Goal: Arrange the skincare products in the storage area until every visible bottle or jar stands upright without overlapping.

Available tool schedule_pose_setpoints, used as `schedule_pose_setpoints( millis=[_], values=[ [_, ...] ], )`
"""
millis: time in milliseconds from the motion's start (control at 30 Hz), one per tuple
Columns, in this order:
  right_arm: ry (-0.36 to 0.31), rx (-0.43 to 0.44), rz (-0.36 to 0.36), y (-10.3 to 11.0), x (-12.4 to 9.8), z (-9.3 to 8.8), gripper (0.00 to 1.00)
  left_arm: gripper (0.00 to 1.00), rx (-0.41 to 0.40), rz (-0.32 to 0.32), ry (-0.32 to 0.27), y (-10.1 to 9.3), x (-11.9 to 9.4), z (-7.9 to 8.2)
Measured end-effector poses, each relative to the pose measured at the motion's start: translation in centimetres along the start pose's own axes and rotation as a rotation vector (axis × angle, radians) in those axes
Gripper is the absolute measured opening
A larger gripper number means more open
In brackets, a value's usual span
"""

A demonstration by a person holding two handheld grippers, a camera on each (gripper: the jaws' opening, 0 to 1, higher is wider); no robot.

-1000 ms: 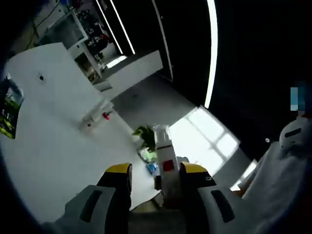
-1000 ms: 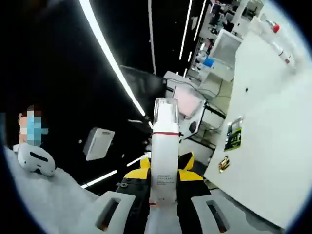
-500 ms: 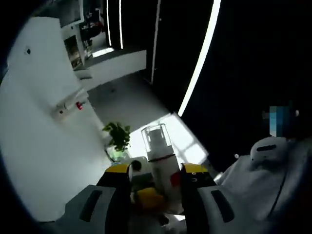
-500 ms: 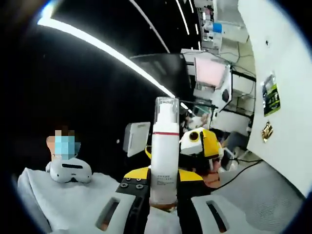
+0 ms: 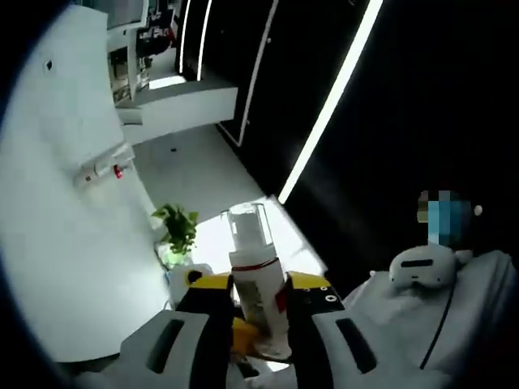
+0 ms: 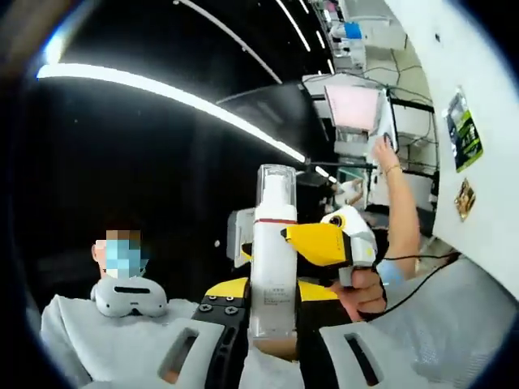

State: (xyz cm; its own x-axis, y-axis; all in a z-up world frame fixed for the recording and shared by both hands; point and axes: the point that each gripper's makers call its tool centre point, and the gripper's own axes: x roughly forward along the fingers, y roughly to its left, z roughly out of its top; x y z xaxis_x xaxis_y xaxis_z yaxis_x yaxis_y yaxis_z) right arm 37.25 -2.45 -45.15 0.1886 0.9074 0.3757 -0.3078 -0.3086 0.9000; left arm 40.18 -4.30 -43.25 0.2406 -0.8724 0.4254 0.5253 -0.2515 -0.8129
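Observation:
A white pump bottle [image 6: 274, 243] with a clear cap and a red band stands upright between the jaws of my right gripper [image 6: 272, 293], which is shut on its lower body. In the left gripper view the same bottle [image 5: 253, 261] rises between the yellow-tipped jaws of my left gripper [image 5: 258, 285], which press on both its sides. In the right gripper view the left gripper [image 6: 302, 241] comes in from the right, held by a hand [image 6: 363, 293]. One of its yellow fingers lies against the bottle's right side.
A person in pale clothing with a white headset [image 5: 422, 264] at the chest sits behind the bottle; the headset [image 6: 130, 297] is low on the left in the right gripper view. Around it are a white wall [image 5: 57, 211], a green plant [image 5: 174, 227], a raised arm [image 6: 397, 203] and bright light strips on black.
The left jaws have narrowed from wide apart to touching the bottle. The left gripper has come up to the bottle in the right gripper view. Both views have swung.

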Motion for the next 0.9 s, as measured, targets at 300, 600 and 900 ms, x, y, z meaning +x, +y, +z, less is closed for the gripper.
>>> schedule_pose_setpoints(
  millis=[300,600,900],
  values=[
    [0.191,-0.281,-0.360,-4.0,-2.4,-0.5,0.21,0.19,0.111,0.272,0.114,5.0,-0.7,-1.8],
    [0.214,-0.223,-0.422,-5.0,-2.5,-1.0,0.14,0.19,0.154,0.286,0.157,5.6,-0.7,-2.4],
    [0.302,-0.196,-0.343,-3.1,-2.9,-2.5,0.13,0.21,0.119,0.148,0.251,3.5,0.7,-5.0]
  ],
)
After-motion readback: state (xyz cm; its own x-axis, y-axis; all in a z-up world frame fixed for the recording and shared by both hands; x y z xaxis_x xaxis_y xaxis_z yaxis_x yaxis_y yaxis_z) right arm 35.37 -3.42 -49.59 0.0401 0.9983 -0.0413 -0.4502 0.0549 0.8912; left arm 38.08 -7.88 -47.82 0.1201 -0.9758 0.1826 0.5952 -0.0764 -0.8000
